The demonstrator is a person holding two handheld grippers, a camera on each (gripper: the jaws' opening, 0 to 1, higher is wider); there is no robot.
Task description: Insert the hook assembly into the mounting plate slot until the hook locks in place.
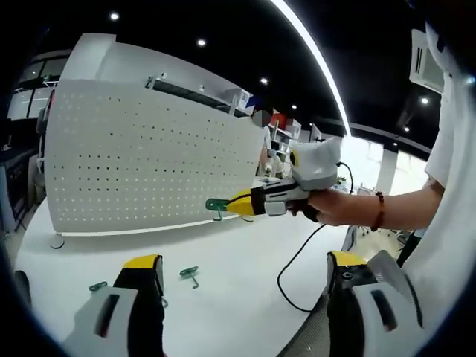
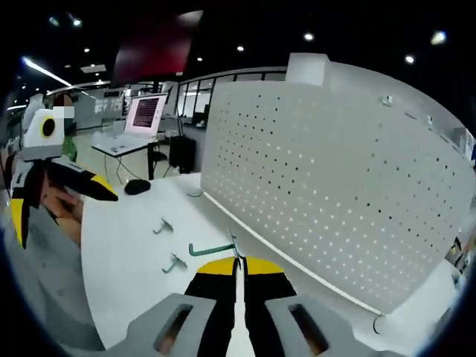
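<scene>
Left gripper view: right tongs (image 1: 236,202) clamp the green hook (image 1: 216,204), approaching pegboard (image 1: 149,156) at nine o'clock.
Left tongs (image 1: 245,286): spread, empty.
Progress: hook not yet inserted.

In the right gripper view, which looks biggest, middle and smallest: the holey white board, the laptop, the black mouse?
1. Holey white board
2. Laptop
3. Black mouse

The laptop sits farther away, so it probably looks smaller than it is.

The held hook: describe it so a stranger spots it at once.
Find the white perforated metal pegboard standing on the white table. Near its lower edge, the right hand-held gripper pinches a green metal hook. Two other green hooks lie loose on the table.
</scene>
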